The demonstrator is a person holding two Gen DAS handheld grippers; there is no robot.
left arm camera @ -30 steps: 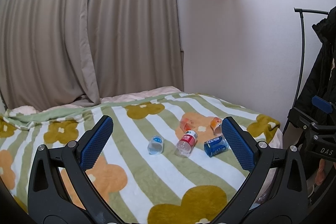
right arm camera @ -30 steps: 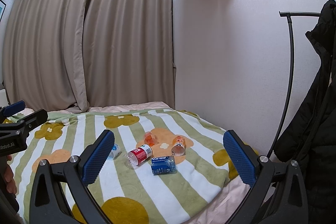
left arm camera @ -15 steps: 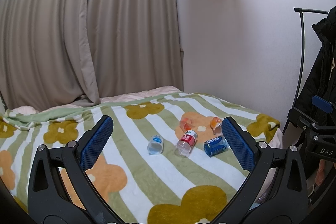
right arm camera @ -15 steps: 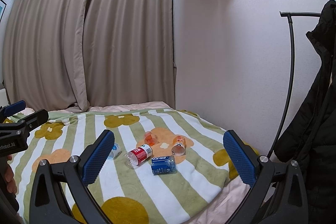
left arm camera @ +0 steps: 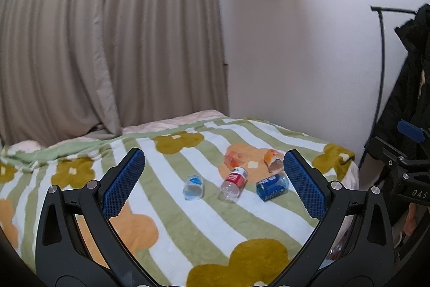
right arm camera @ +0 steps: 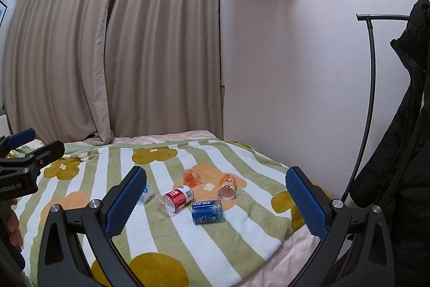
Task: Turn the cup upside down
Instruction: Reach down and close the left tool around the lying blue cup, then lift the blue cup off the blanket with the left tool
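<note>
Nothing has shifted: both hand-held grippers stay wide open, empty, well short of the cups mid-bed; flipping unstarted.

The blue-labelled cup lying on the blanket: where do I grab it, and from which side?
Grip the blue-labelled cup across its round side wall near mid-length, coming down from above. It lies on its side on the blanket, so the wall is the exposed part. Both the left gripper and right gripper hang open, clear of it. Probably use the right.
</note>
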